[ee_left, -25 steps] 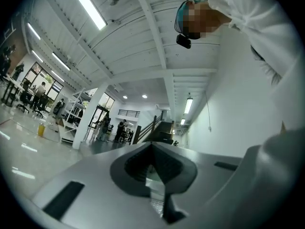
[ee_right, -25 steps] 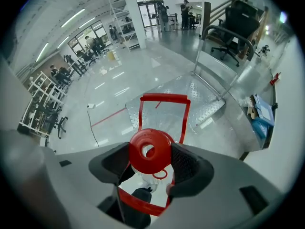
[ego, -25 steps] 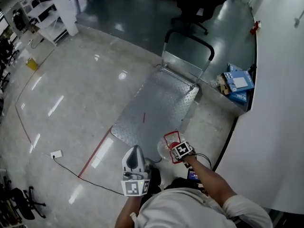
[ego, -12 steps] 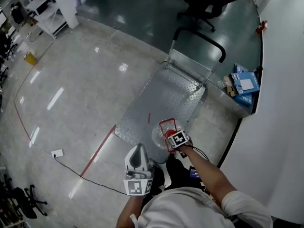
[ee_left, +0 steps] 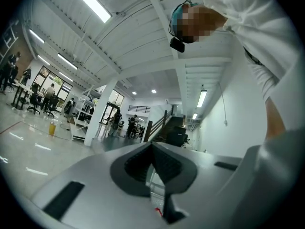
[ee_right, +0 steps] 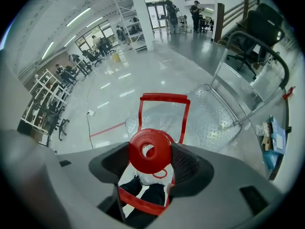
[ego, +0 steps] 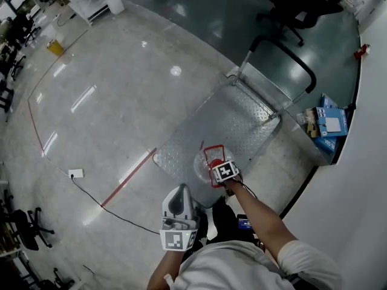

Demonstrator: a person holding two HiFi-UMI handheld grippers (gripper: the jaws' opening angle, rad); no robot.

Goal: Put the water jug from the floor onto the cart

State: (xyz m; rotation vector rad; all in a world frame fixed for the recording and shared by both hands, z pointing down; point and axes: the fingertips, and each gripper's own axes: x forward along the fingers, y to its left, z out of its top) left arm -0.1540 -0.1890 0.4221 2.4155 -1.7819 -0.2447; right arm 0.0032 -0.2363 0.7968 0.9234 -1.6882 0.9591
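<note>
Right gripper (ee_right: 150, 162): jaws clamped on the red cap of the one water jug (ego: 202, 163). Jug at near edge of the single cart (ego: 233, 122), contact unclear. Left gripper (ee_left: 153, 166), 7 o'clock of jug: jaws together, empty, pointing up.

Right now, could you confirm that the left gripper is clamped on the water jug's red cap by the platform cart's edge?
No: it is the right gripper clamped on the water jug's red cap by the platform cart's edge, as the right gripper view shows.
</note>
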